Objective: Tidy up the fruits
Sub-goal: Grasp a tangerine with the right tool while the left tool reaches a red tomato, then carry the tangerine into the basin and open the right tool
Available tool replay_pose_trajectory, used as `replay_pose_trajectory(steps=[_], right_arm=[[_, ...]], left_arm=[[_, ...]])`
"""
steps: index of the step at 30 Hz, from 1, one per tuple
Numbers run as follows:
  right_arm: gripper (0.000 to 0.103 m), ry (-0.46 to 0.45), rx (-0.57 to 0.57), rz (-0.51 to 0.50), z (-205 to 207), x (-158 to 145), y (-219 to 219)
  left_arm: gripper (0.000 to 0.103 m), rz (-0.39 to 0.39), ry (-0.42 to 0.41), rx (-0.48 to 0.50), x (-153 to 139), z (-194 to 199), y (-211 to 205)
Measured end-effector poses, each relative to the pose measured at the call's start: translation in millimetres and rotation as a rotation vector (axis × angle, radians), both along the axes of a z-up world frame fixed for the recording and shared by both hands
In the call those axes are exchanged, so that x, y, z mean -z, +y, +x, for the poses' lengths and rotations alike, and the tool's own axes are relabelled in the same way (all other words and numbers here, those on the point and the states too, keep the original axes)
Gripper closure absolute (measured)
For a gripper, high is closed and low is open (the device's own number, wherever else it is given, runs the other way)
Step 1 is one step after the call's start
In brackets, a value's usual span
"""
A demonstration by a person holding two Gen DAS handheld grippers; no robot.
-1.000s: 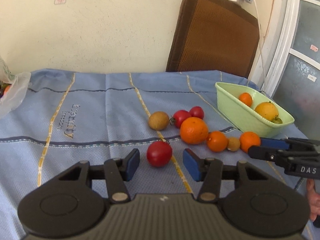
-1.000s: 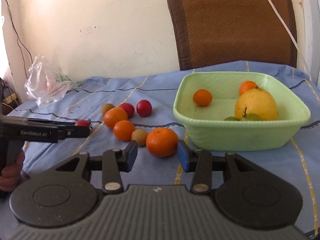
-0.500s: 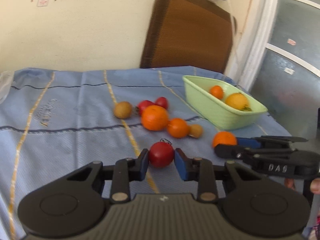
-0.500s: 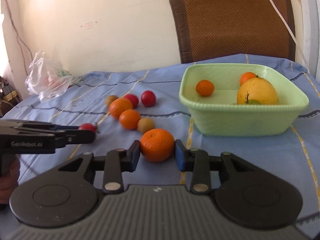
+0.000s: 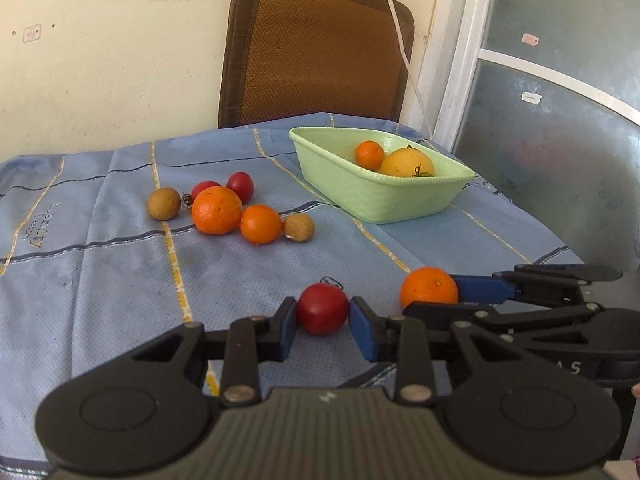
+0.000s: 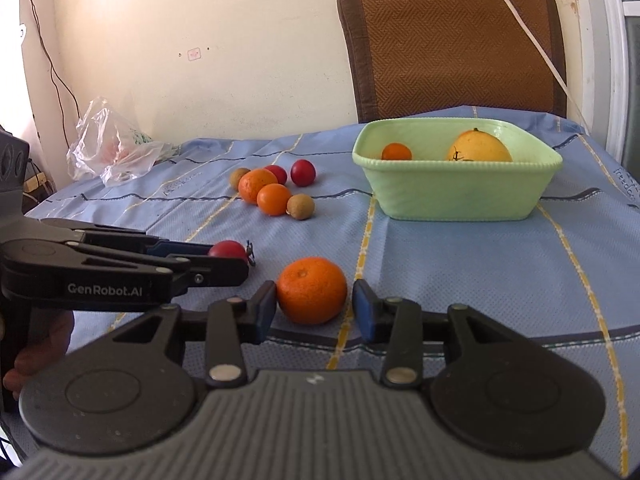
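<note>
My left gripper (image 5: 322,322) is shut on a red tomato (image 5: 322,309) and holds it above the blue cloth. My right gripper (image 6: 314,308) is shut on an orange (image 6: 311,290); it also shows in the left wrist view (image 5: 429,289). The light green basin (image 5: 376,196) holds a small orange (image 5: 369,155) and a big yellow fruit (image 5: 406,163). It stands ahead of both grippers, also seen in the right wrist view (image 6: 456,186). On the cloth lie two oranges (image 5: 216,209), two red tomatoes (image 5: 240,185) and two brown fruits (image 5: 163,203).
A brown chair back (image 5: 316,48) stands behind the table against the wall. A clear plastic bag (image 6: 112,152) lies at the far left of the table. A glass door (image 5: 552,120) is to the right. The table's front edge is near both grippers.
Both grippers closed on their fruits: the left on the red tomato, the right on the orange. Both then lifted and drew back, and the left view swung right toward the basin.
</note>
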State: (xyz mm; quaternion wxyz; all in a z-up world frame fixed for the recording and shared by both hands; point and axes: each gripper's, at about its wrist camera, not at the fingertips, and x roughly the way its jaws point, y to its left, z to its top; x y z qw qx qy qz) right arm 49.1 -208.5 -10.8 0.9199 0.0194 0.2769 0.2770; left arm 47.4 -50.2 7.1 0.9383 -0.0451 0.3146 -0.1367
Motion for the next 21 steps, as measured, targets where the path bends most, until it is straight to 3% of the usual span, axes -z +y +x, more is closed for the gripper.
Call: replay_pose_trajectory(steps=[4,6,8,13,17,21], right_arm=[[0.058,-0.004,-0.001,-0.005,-0.7,0.5,-0.5],[0.057,-0.009,-0.004,-0.011,-1.1,0.7,0.3],[0.064,-0.011,-0.022,-0.003,-0.5,0.6,-1.4],[0.064,-0.068,-0.008,0.048,3.9,-9.2,-10.8],[0.064,-0.157,0.054,0.101,19.2,-29.1,-23.4],[0.064,-0.185,0.091,0.089,50.4,-36.2,-23.8]], left_arm=[[0.068,0.01,-0.005,-0.006,-0.8,-0.6,-0.1],[0.069,0.023,-0.005,-0.001,-0.6,-0.3,-2.6],[0.075,0.026,-0.005,0.011,-1.2,1.0,-3.1],[0.075,-0.043,-0.031,0.071,-26.9,15.4,-7.0],[0.074,-0.087,-0.057,0.097,-60.0,55.9,-15.5],[0.074,-0.131,-0.004,0.106,-69.3,113.9,-28.6]])
